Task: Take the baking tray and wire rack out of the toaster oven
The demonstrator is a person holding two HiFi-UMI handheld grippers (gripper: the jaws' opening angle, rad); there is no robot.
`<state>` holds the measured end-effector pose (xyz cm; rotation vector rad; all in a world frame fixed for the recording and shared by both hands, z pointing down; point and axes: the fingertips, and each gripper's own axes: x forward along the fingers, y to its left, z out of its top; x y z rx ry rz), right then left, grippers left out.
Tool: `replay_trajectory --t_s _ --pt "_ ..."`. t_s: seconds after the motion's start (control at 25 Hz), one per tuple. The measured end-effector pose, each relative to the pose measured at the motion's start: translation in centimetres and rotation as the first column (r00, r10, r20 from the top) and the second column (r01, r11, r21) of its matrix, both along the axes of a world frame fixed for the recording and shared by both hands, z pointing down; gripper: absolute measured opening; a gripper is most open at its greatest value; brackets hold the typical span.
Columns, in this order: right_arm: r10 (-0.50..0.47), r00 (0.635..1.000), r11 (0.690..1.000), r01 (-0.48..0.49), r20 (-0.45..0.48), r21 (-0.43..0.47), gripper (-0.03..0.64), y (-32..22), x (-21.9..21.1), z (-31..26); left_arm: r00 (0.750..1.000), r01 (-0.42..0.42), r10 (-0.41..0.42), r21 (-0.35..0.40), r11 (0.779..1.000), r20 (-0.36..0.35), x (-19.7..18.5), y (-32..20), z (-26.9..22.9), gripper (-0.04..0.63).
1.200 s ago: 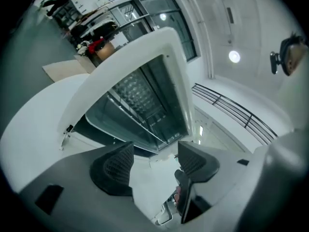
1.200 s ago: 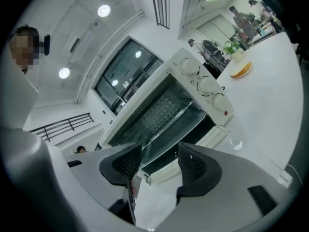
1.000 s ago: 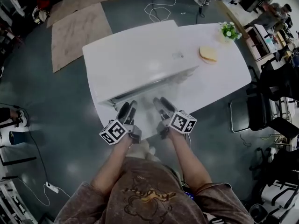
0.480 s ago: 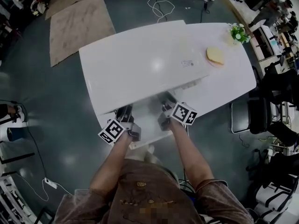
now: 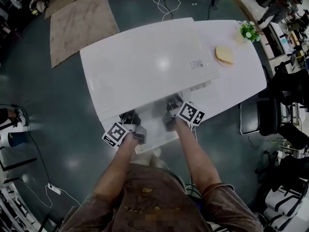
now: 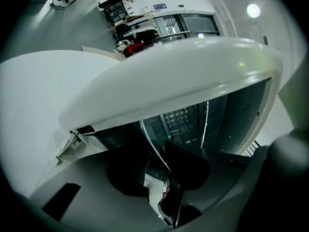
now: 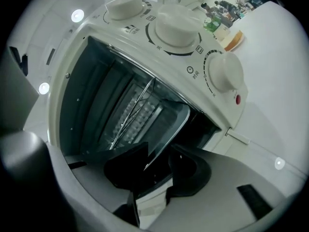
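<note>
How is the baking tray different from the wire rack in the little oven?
The baking tray is a smooth solid sheet; the wire rack is thin bars you can see through. The baking tray pokes forward, its rim between the closing jaws of the right gripper; the wire rack sits farther in, untouched. Both are in the open toaster oven.

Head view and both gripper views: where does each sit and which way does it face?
Head view: on the person's head, looking steeply down at the toaster oven, table, both forearms, left gripper and right gripper.
Left gripper view: on that gripper, facing the open oven; its closing jaws flank the baking tray edge.
Right gripper view: likewise, nearer the knobs.
Shared: both gripper views show tray and wire rack.
</note>
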<state>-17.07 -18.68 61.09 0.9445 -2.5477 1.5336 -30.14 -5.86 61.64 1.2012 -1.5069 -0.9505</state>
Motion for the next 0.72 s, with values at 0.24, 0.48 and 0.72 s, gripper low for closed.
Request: replay_trajectory --t_s 0.24,0.48,0.72 --pt "0.022 1.0 0.999 -0.022 0.005 -0.027 0.115 1.5 1.5 0.0 0.999 -0.017 0.017 0.005 1.0 -0.044 1.4 1.4 0.0 0.091" --pt "0.053 0.998 0.997 -0.052 0.018 -0.058 0.1 4.1 4.0 0.3 0.994 -0.073 0.073 0.002 0.997 -0.083 3.8 3.8 0.4 0.081" --pt "0.072 0.997 0.994 -0.07 0.021 -0.085 0.089 7.4 7.5 0.7 0.986 -0.132 0.129 -0.016 0.991 -0.109 7.3 7.0 0.7 0.078"
